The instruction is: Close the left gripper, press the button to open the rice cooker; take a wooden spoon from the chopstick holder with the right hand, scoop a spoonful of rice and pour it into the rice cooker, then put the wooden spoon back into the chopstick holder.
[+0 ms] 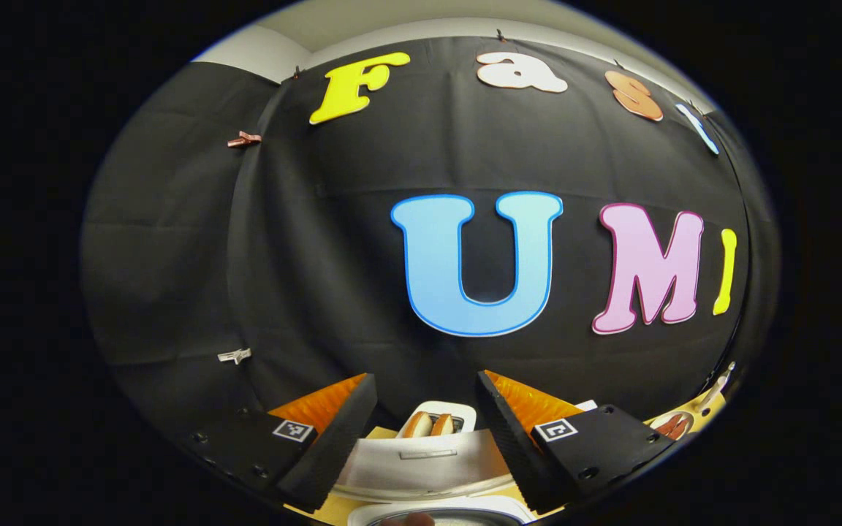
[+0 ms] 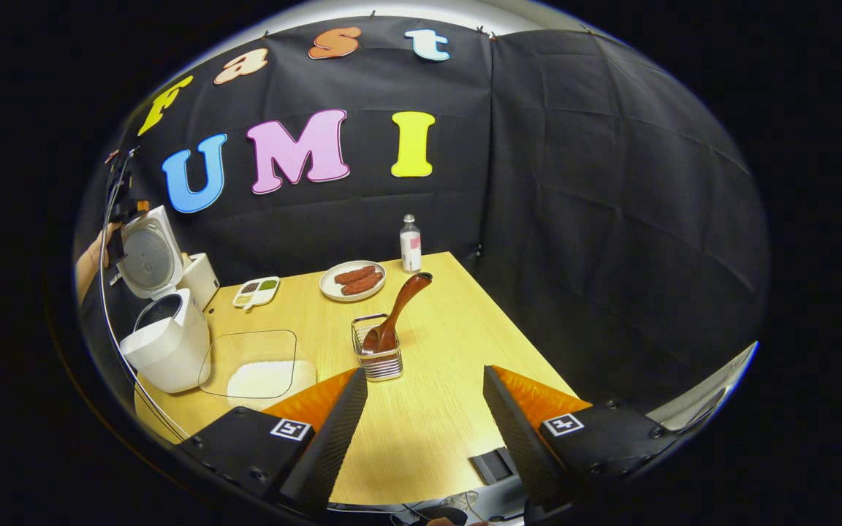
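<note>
Across the lower middle of the right gripper view spreads the table (image 2: 435,409), pale yellow wood grain, matte and flat. At the frame's left stands the rice cooker (image 2: 169,343), a white, smooth, rounded body with its lid (image 2: 145,252) already raised and a ribbed metal inner plate facing the room; the button press therefore appears done. Just right of it lies a clear, round-cornered rice tray (image 2: 253,364) with a low white heap of rice. At centre sits the chopstick holder (image 2: 378,351), a small square wire basket, with the wooden spoon (image 2: 399,310) leaning in it, dark glossy brown, bowl down, handle tilted toward upper right. Farther back are a plate (image 2: 352,280), a small divided dish (image 2: 256,291) and a bottle (image 2: 411,245).

The right gripper (image 2: 425,409), black ribbed pads with orange backs, stands wide and empty, near the holder. Judged step: taking the spoon. Approach along the handle's tilt, grip the upper handle clear of the wire rim, and lift along the lean so the basket does not tip.

Lower in the left gripper view, the left gripper (image 1: 427,431) is likewise wide, holding nothing, above the white cooker.
</note>
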{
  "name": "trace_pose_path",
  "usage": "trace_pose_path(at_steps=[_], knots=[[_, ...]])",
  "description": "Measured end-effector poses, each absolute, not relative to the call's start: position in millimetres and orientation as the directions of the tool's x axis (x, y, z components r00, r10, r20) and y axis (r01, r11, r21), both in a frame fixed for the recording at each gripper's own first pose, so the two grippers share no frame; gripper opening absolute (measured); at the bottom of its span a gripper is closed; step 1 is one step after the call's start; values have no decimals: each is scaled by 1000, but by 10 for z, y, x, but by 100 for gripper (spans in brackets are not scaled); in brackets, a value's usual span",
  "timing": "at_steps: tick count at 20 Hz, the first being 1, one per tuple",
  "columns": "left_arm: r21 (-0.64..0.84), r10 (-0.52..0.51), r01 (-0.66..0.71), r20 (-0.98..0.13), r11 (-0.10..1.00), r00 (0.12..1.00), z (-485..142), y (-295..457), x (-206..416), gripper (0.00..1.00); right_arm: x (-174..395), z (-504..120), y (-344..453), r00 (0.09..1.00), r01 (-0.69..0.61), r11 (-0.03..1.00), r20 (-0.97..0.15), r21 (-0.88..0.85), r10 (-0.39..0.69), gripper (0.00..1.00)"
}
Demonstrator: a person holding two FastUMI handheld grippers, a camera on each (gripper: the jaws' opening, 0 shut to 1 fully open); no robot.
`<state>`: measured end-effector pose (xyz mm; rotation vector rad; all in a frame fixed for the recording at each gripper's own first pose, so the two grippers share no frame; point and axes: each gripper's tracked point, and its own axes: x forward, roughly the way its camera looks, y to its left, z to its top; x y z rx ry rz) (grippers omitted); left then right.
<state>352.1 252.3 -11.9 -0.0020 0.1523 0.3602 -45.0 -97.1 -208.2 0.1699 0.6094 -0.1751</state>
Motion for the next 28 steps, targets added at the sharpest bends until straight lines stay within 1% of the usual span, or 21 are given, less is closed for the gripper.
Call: trace_pose_path(at_steps=[1, 5, 10, 18, 23, 28], knots=[[6, 351, -354, -144, 935, 925, -81, 2527, 3502, 97, -443, -2071, -964, 805, 209, 972, -583, 110, -107, 99], [4, 349, -353, -169, 936, 922, -136, 2410, 3296, 98, -375, -2053, -942, 813, 191, 973, -576, 133, -81, 99], [0, 354, -361, -186, 933, 917, -289, 2147, 2825, 98, -299, -1971, -907, 831, 128, 982, -556, 142, -27, 99], [-11, 397, -419, -293, 908, 869, -890, 1790, 2115, 98, -263, -1950, -950, 837, 70, 986, -546, 151, 24, 99], [-12, 391, -422, -355, 906, 849, -1245, 1633, 1912, 99, -247, -1906, -858, 848, 28, 990, -528, 141, 52, 99], [14, 372, -403, -414, 915, 831, -1605, 1511, 1787, 99, -307, -1988, -829, 841, 9, 991, -538, 131, 63, 99]])
